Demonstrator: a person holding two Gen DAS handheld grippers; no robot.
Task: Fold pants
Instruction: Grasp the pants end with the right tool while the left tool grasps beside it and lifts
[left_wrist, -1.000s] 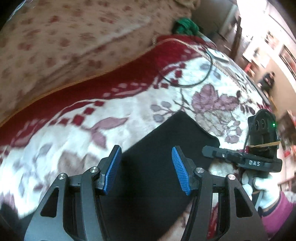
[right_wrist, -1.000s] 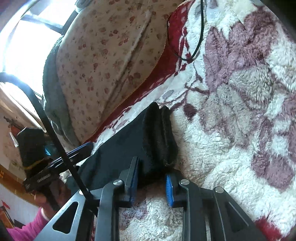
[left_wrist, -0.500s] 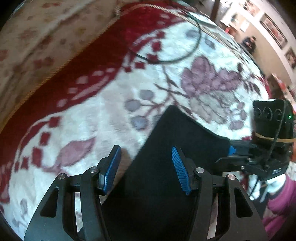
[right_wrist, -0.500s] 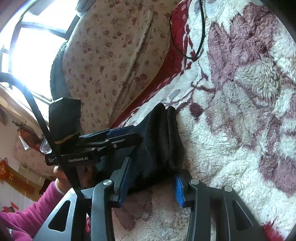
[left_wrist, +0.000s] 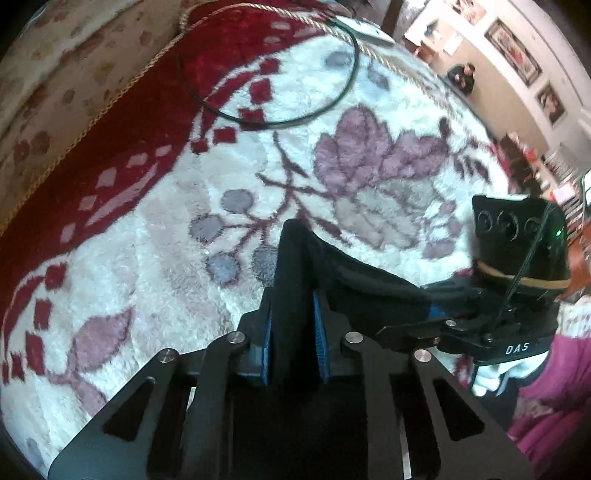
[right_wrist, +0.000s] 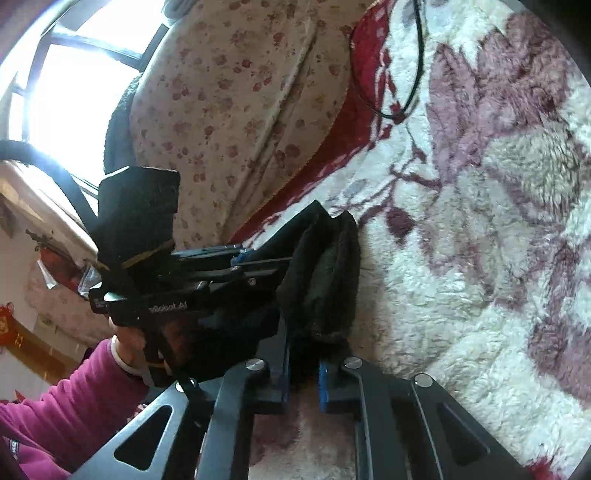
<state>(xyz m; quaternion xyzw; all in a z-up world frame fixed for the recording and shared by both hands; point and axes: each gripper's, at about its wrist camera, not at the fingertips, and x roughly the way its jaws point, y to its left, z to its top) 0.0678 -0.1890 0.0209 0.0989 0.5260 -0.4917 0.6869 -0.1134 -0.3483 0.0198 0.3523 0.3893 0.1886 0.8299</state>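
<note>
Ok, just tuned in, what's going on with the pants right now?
A person in a magenta sleeve is folding black pants on a fluffy floral blanket. The left gripper is shut on one edge of the folded bundle, and the right gripper is pinching the edge beside it. The cloth is bunched up between the two. A black cable loops on the blanket farther back, clear of the pants.

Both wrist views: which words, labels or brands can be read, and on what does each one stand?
"DAS": white letters on the right gripper body, left wrist view.
"...obot.AI": on the left gripper body, right wrist view; its first letters are hidden.
Framed wall pictures: too blurred to read.
</note>
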